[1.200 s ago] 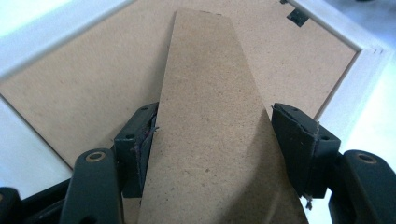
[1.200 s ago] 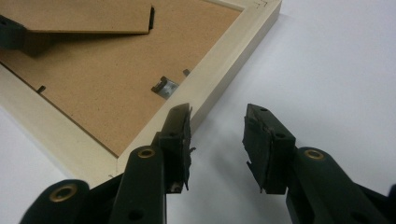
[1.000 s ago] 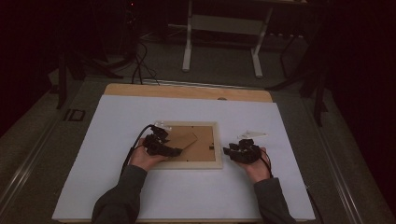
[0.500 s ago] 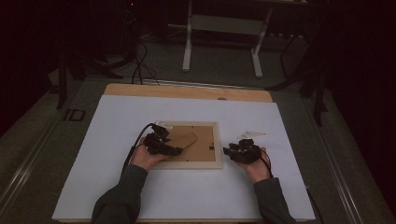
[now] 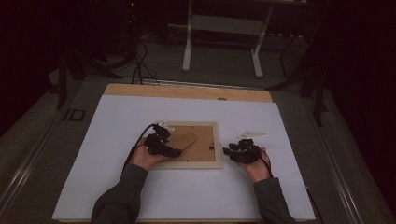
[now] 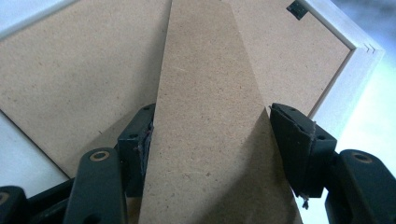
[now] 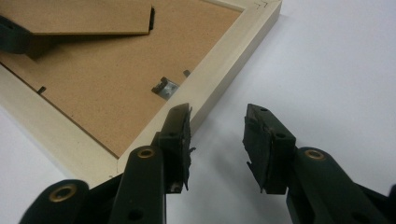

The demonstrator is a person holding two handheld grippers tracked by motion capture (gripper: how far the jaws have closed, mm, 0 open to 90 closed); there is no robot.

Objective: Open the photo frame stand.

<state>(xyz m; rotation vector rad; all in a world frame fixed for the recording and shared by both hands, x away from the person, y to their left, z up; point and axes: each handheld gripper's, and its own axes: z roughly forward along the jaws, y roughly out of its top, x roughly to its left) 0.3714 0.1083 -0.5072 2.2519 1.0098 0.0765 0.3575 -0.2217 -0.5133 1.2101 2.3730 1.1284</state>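
A pale wooden picture frame (image 5: 218,145) lies face down on the white tabletop, its brown backing board (image 7: 116,84) up. The hinged cardboard stand (image 5: 184,139) is lifted off the backing. My left gripper (image 5: 164,148) comes in from the frame's left side. Its jaws have just been closing and now press both edges of the stand (image 6: 205,93), as the left gripper (image 6: 210,140) view shows. My right gripper (image 5: 242,152) rests on the table just right of the frame. The right gripper (image 7: 217,130) is open with nothing between its pads, its left pad beside the frame rail (image 7: 224,70).
A small pale object (image 5: 252,135) lies on the table just beyond the right gripper. Small white bits (image 5: 161,126) sit at the frame's far left corner. A metal clip (image 7: 166,87) sticks up from the backing near the right rail. A wooden strip (image 5: 187,91) edges the table's far side.
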